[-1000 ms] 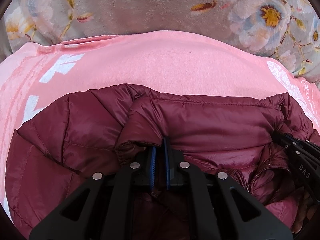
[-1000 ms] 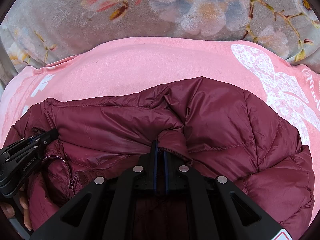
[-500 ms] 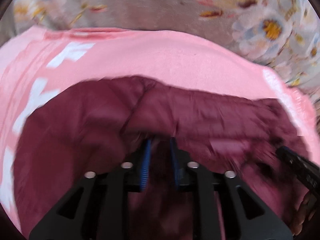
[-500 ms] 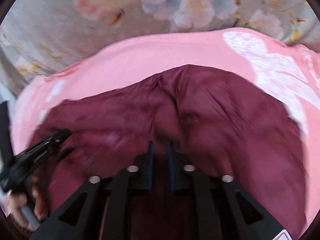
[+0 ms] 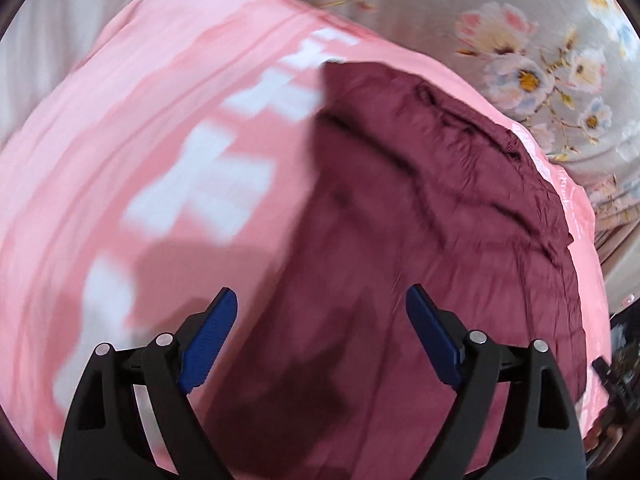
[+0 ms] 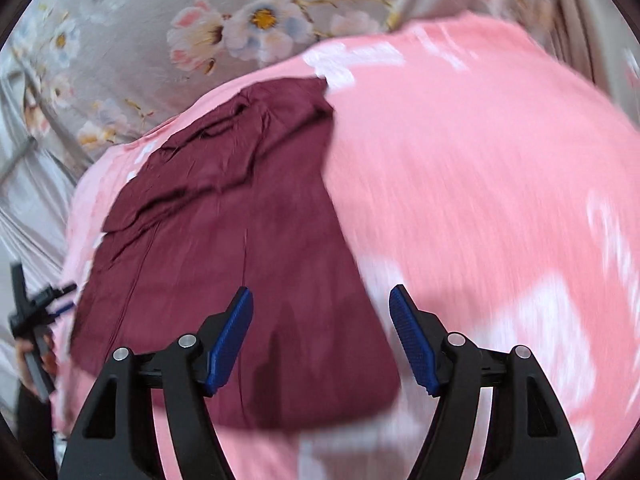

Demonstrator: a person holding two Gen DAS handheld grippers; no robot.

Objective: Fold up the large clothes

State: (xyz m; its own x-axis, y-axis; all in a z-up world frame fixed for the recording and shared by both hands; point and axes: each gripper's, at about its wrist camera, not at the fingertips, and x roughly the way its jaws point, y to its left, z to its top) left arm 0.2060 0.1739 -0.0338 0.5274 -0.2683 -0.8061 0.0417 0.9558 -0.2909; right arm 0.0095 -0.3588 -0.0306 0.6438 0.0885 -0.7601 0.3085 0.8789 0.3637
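Our left gripper (image 5: pixel 318 320) hangs with its blue pads (image 5: pixel 210 344) spread wide, gripping nothing, above the near left part of the maroon jacket (image 5: pixel 432 240). Our right gripper (image 6: pixel 320 320) is likewise wide apart and empty, its blue pads (image 6: pixel 230 340) above the jacket's near right edge. The jacket lies folded into a long strip on the pink blanket (image 5: pixel 140 140), which has white markings and spreads out on both sides of it. Beyond the blanket lies a grey floral sheet (image 6: pixel 180 32). In the right wrist view, the left gripper shows small at the left edge. Both views are blurred.
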